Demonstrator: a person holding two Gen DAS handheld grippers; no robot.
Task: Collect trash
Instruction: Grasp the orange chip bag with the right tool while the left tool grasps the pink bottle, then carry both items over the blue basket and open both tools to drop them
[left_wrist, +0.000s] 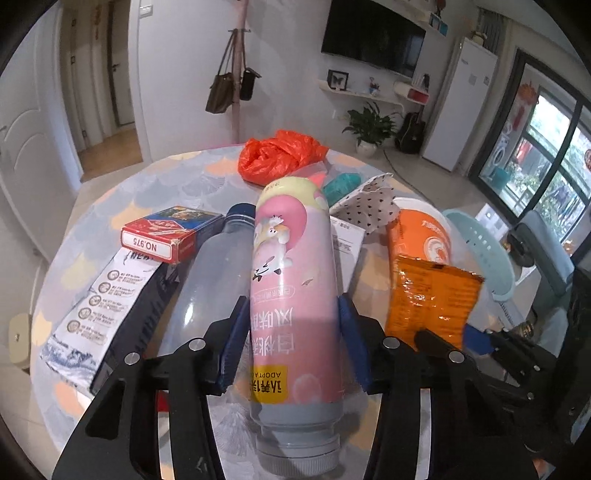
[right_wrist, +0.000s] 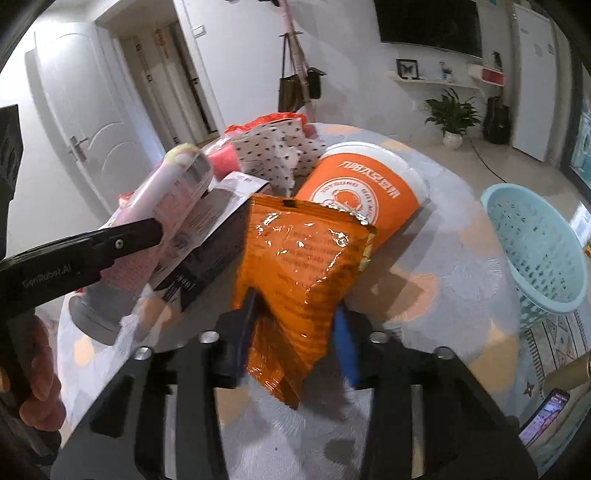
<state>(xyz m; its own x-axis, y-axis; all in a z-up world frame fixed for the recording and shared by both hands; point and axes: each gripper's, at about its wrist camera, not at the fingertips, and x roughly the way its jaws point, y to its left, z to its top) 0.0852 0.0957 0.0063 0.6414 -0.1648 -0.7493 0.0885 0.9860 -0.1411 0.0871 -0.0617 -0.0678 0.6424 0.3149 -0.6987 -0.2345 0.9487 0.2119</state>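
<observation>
My left gripper (left_wrist: 293, 308) is shut on a pink drink bottle (left_wrist: 291, 280) with a cartoon label, held above the round table (left_wrist: 110, 199). The bottle also shows in the right wrist view (right_wrist: 162, 206), with the left gripper's finger (right_wrist: 122, 236) across it. My right gripper (right_wrist: 295, 314) is shut on an orange snack bag (right_wrist: 299, 266), lifted off the table; the bag shows in the left wrist view (left_wrist: 428, 295) too. A light blue mesh basket (right_wrist: 535, 240) stands on the floor to the right of the table.
On the table lie an orange paper cup (right_wrist: 362, 195), a dotted cloth (right_wrist: 280, 155), a red plastic bag (left_wrist: 277, 155), a clear bottle (left_wrist: 210, 277), a card box (left_wrist: 166, 236) and a long carton (left_wrist: 103, 310). A phone (right_wrist: 543, 417) lies low right.
</observation>
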